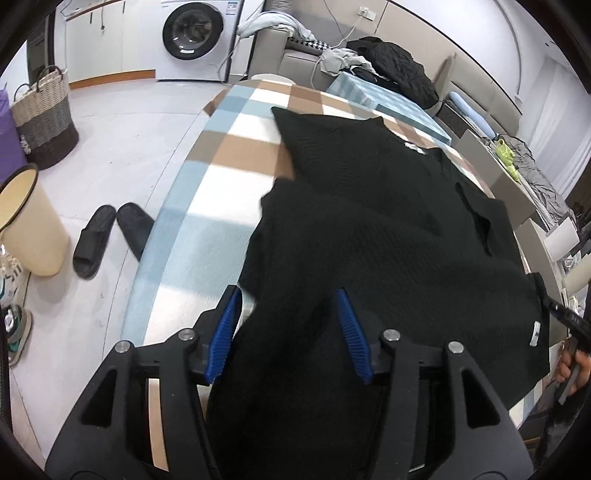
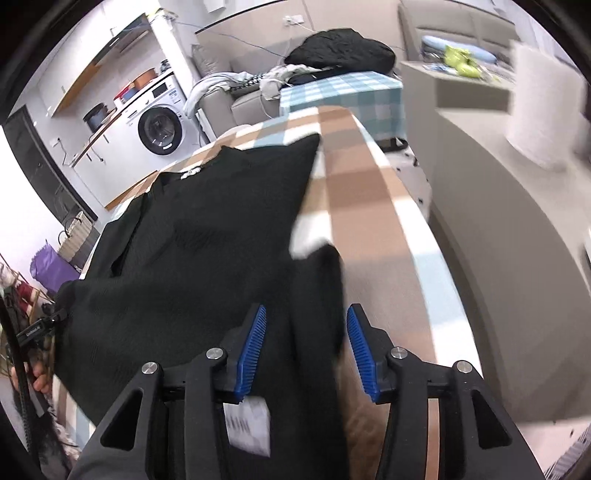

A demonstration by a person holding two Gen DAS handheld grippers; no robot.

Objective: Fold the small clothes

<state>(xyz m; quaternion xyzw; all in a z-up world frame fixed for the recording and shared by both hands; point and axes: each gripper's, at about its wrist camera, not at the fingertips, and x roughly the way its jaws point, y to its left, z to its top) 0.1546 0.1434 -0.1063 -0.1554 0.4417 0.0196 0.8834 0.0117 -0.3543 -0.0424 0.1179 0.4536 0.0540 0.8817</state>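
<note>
Black garment spread over the checked table, both claws parted with cloth running between them

Big room first: pale floor off to the left of the left gripper (image 1: 288, 328), washing machine (image 1: 193, 33) far ahead against the wall, grey sofa (image 1: 295, 59) piled with clothes beyond the table's far end. The table (image 1: 207, 192), under a blue, tan and white checked cover, stretches ahead of both claws. The black garment (image 1: 369, 221) lies across it, reaching up to and between both pairs of fingers. A woven basket (image 1: 44, 114), cream bin (image 1: 29, 225) and black slippers (image 1: 110, 232) sit left of the left gripper. Left jaws stand apart, pads not pressing the cloth; right gripper (image 2: 306, 347) likewise parted, fabric and a white tag (image 2: 247, 424) loose between its fingers
</note>
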